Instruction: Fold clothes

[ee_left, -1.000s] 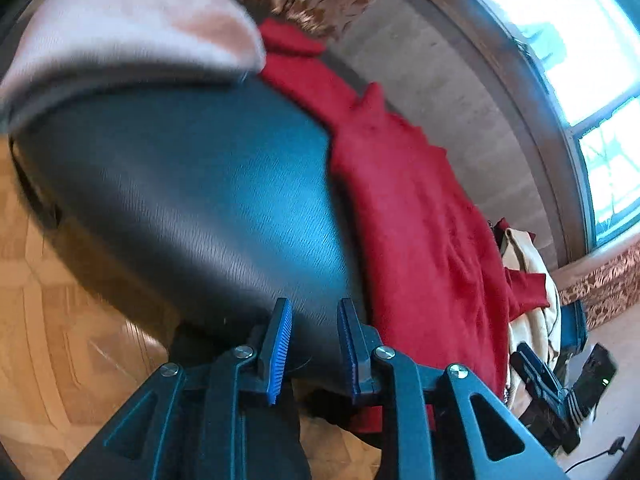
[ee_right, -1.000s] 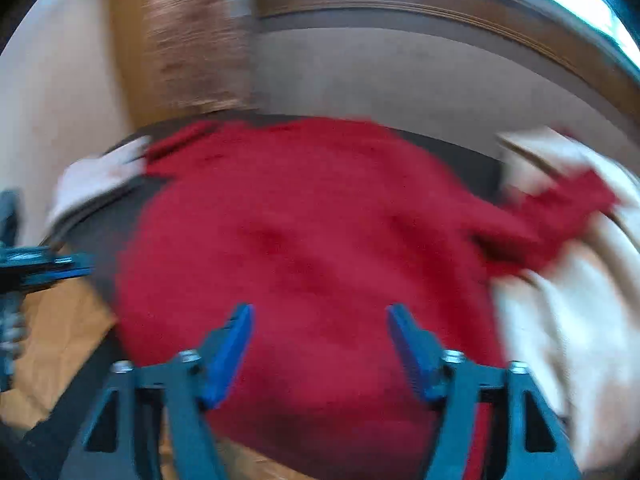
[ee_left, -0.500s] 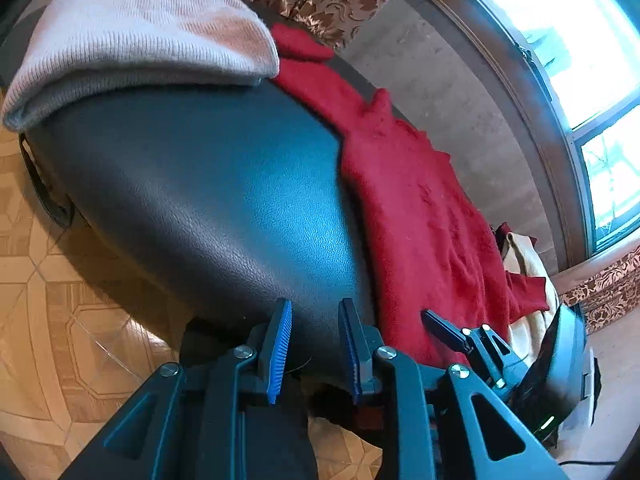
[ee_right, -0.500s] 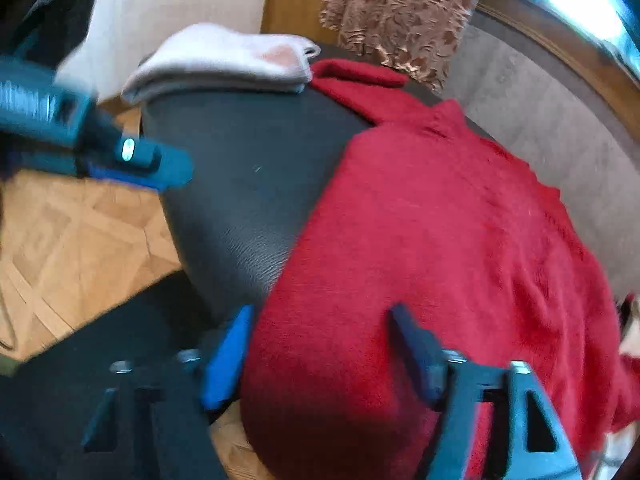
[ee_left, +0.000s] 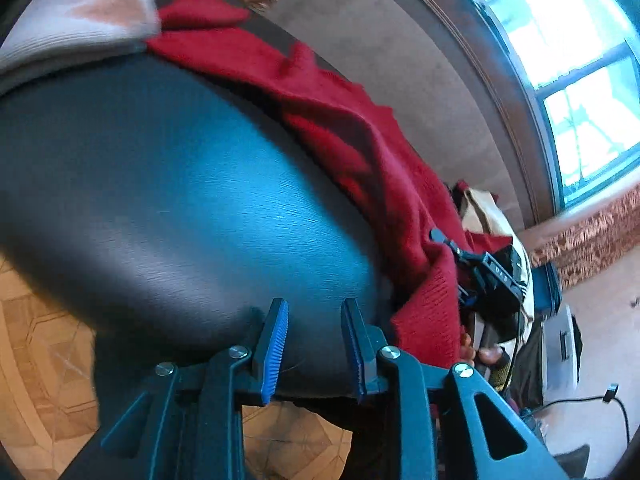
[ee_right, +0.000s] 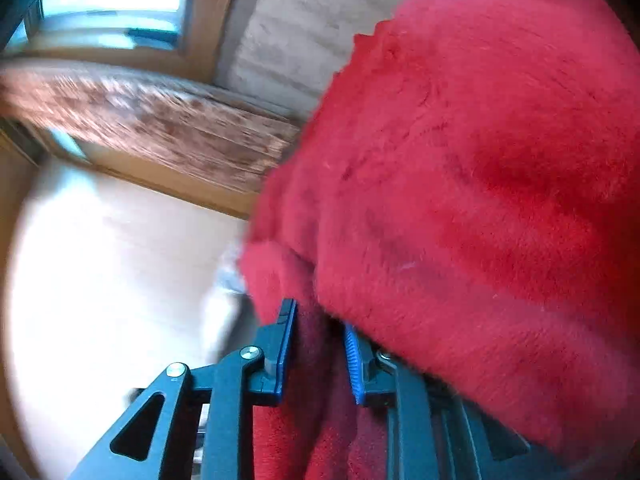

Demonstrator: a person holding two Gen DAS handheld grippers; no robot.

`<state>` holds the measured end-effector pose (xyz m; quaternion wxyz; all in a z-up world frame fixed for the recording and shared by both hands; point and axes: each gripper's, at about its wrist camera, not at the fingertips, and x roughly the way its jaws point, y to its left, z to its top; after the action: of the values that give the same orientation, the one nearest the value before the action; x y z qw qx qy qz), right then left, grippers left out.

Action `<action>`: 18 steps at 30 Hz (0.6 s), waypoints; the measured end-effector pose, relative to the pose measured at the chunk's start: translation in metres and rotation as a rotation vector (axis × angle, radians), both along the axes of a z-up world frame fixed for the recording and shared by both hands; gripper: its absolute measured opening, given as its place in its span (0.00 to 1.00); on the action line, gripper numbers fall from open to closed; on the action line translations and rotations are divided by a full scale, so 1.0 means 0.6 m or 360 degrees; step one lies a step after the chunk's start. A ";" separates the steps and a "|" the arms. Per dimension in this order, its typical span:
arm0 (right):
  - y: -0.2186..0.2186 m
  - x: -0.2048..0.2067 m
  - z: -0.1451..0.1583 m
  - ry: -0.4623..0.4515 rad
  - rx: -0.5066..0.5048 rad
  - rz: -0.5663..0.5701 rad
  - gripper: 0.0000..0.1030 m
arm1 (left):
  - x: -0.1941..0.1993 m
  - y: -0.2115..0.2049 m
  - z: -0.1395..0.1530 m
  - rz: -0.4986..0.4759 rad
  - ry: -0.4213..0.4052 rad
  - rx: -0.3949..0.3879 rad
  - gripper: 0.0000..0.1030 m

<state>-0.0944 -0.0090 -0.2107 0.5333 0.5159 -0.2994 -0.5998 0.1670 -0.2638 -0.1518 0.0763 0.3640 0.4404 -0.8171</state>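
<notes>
Red knit sweater [ee_left: 360,148] lies draped along the far side of the black leather seat [ee_left: 180,208], its near hem hanging off the seat's edge.

My right gripper [ee_right: 320,344] is closing with a bunched fold of that hem between its pads; in the left wrist view it shows at the same edge [ee_left: 476,264].

My left gripper [ee_left: 314,344] is empty, jaws easing apart over bare seat leather, well clear of the sweater.

Folded pale knit [ee_left: 72,20] sits at the seat's far left end, touching the sweater's sleeve.

Risks as I judge them:
- The bite looks thick and uneven, so the fuzzy knit may slip out.
- One-handed pulling could drag the sweater off the slick seat.
- The sleeve could tug the pale knit askew.
</notes>
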 end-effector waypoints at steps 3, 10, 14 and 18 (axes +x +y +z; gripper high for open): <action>0.010 0.000 -0.006 -0.0004 -0.0076 0.0024 0.17 | -0.044 0.016 0.004 -0.0084 0.0037 -0.0014 0.26; 0.009 0.002 -0.006 0.0103 -0.0072 0.0057 0.17 | -0.147 0.022 -0.010 -0.0120 0.0051 0.0010 0.27; -0.004 -0.006 -0.009 0.0132 -0.0080 0.0066 0.17 | -0.174 0.019 -0.026 -0.0090 0.0146 0.0160 0.37; -0.006 -0.014 -0.006 0.0139 -0.0097 0.0071 0.17 | -0.197 0.013 -0.040 -0.0039 0.0248 0.0358 0.51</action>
<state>-0.1029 -0.0125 -0.2144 0.5746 0.4794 -0.2823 -0.6003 0.0486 -0.2561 -0.1757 -0.0094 0.3110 0.5295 -0.7892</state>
